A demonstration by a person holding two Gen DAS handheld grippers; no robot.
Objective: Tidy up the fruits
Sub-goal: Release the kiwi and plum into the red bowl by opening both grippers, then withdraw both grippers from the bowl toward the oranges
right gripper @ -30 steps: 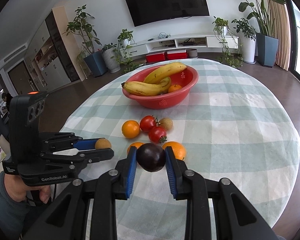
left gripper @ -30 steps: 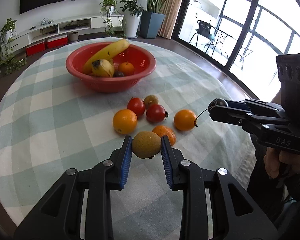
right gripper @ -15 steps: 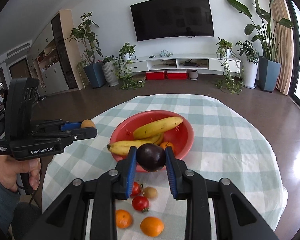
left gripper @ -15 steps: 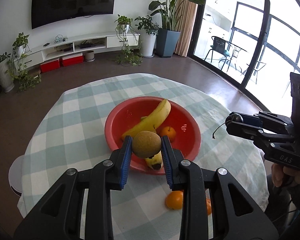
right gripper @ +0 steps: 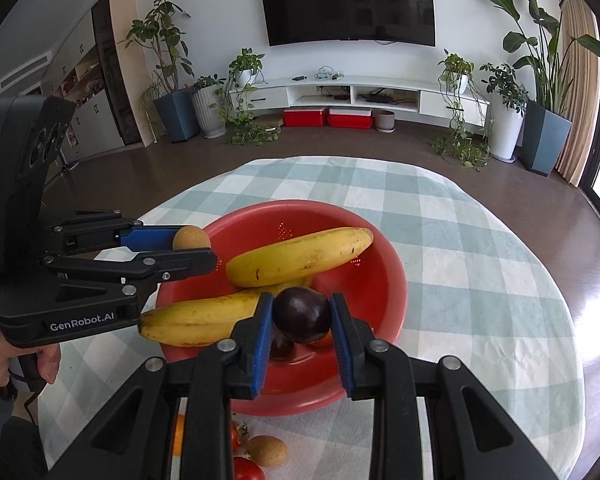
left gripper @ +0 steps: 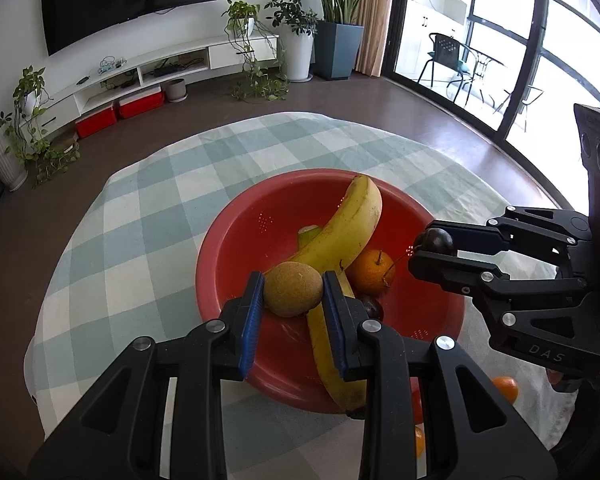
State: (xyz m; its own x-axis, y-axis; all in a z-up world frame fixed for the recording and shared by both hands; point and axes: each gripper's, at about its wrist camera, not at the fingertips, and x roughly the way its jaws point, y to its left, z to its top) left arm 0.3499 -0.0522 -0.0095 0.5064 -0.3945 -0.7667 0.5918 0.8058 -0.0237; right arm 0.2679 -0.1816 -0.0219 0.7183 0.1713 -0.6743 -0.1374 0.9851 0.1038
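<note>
Meanwhile, both grippers, left [left gripper: 293, 294] clamping a kiwi [left gripper: 293, 289] and right [right gripper: 302, 322] a plum [right gripper: 302, 314], hung over the bowl [left gripper: 236, 248], bananas [left gripper: 340, 236] at its 12 o'clock, apparently ready to drop them in.

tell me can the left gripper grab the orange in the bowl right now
Probably not: the left gripper is shut on a kiwi, so its fingers are full, though the orange lies uncovered beside the banana.

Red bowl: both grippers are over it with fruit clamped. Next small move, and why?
Probably lower a little, then open both. The left gripper is shut on the brown fruit and the right gripper on the dark plum, both above the red bowl. Two bananas crowd the bowl, so dropping from this height could bounce fruit out.
</note>
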